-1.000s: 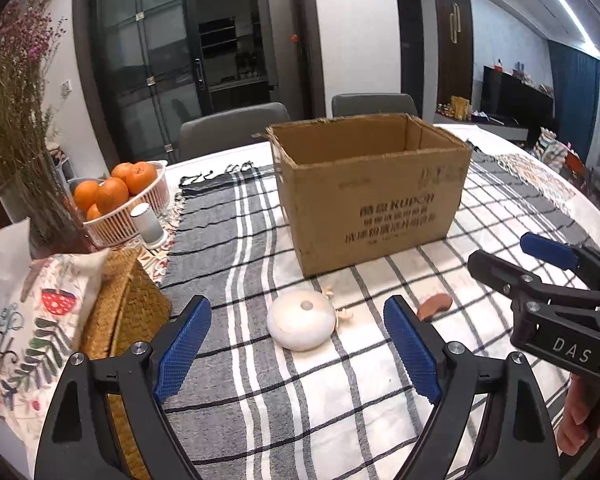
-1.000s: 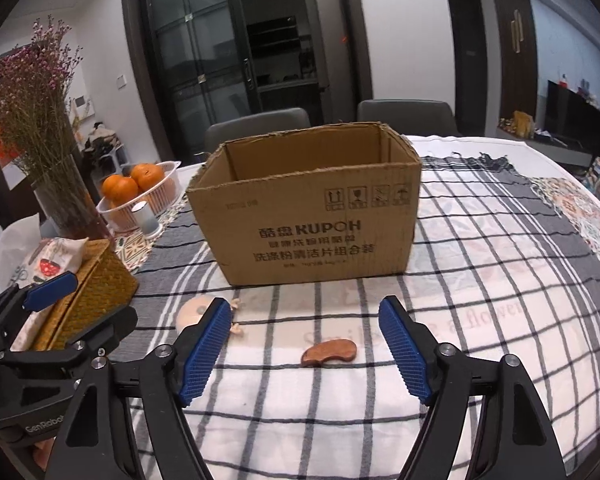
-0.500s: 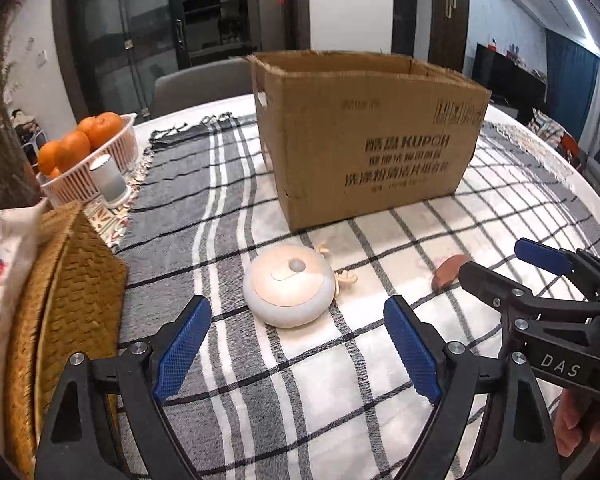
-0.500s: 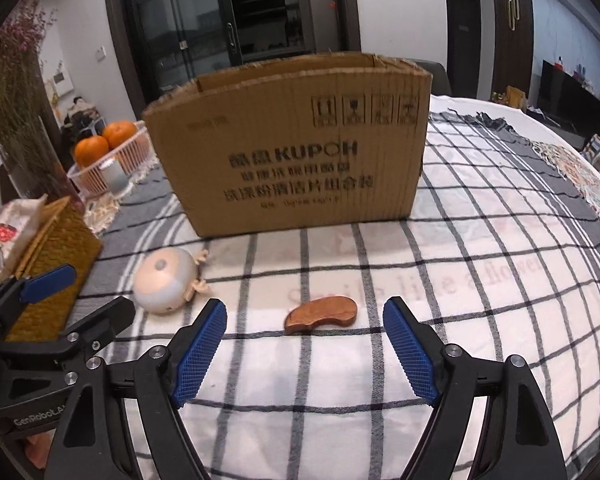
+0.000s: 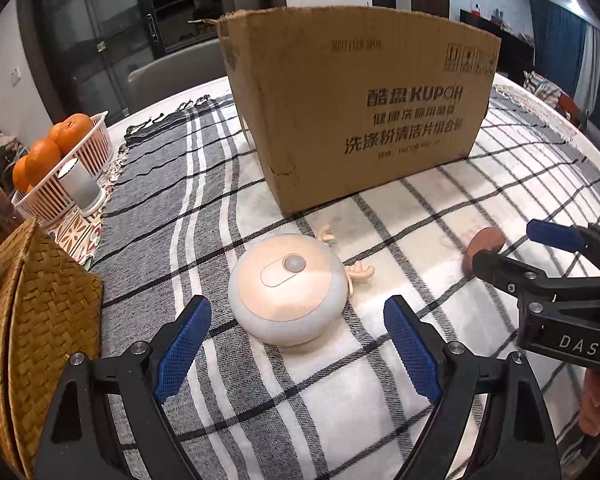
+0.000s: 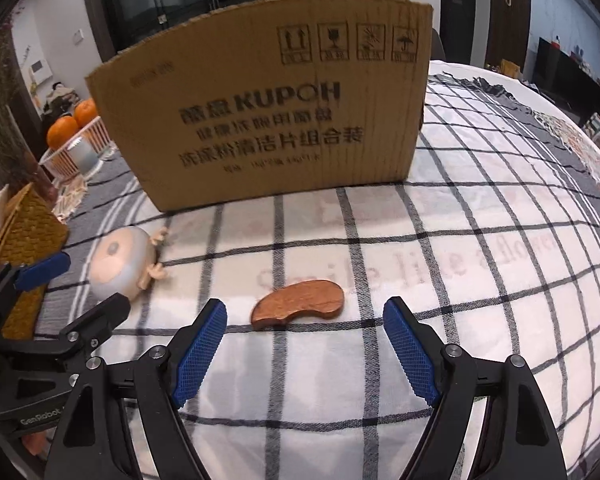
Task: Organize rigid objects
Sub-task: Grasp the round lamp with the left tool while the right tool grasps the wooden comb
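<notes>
Both of my tongs have come lower and nearer the tabletop since a second ago, so the box and the two small things loom bigger in both views.

One tabletop carries everything, under one checked cloth of white, grey and black. One cardboard box stands upright on it, printed side toward me, its top open as far as its ragged rim shows; I cannot see inside. At the left edge sit one woven wicker box and one white basket holding oranges, of which I count three for sure; one small white cylinder stands against the basket.

My left tongs stand wide apart with nothing between the pads; the one round cream gadget with little antlers lies on the cloth just ahead of them, in front of the box's near corner. My right tongs are also apart and empty, and the one brown kidney-shaped wooden piece lies flat just beyond their tips, well clear of the box. In each view the other tongs show at the side, near but apart. One fingertip of my right hand shows under its handle.
</notes>
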Available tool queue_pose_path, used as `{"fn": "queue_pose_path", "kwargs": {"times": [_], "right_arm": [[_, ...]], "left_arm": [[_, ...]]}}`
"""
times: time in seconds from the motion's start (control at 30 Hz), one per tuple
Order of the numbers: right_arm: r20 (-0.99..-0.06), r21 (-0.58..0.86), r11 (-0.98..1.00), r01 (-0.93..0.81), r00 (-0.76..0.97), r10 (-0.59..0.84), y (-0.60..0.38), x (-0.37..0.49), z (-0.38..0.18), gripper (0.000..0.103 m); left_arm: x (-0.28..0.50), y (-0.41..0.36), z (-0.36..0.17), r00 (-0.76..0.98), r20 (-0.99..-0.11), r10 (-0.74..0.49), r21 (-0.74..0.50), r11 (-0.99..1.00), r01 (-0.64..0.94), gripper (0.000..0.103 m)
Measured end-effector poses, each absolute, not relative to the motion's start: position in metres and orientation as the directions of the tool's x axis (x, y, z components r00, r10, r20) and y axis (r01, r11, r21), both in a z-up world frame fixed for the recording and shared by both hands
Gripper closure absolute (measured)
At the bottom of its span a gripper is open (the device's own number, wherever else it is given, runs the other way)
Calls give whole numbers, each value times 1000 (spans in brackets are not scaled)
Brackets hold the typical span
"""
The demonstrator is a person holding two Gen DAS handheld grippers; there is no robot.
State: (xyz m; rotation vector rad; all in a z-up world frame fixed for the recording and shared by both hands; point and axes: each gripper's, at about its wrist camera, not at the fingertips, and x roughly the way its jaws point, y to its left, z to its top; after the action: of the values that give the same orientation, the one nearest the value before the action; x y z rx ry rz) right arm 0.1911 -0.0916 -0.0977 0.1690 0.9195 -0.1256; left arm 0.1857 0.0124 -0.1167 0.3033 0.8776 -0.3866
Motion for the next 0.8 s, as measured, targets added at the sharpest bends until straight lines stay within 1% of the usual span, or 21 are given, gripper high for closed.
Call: {"fn": "queue_pose_path", "kwargs": {"times": [0.43, 0.73, 0.77, 0.8], "right_arm": [[-816, 23, 988, 153, 573, -70, -85, 203, -110, 22], [-818, 2, 988, 157, 568, -88, -89, 206, -115, 25], [-817, -1, 988, 154, 569, -90, -89, 206, -115, 27], [-816, -5, 989, 149, 571, -90, -87, 206, -114, 31]], "left_arm": [[204, 9, -131, 573, -798, -187, 108, 891, 441, 15], [213, 1, -137, 567, -803, -185, 104, 893, 438, 16], [212, 1, -137, 568, -803, -182, 104, 895, 434, 17], [212, 0, -137, 573, -800, -176, 111, 896, 430, 20]]}}
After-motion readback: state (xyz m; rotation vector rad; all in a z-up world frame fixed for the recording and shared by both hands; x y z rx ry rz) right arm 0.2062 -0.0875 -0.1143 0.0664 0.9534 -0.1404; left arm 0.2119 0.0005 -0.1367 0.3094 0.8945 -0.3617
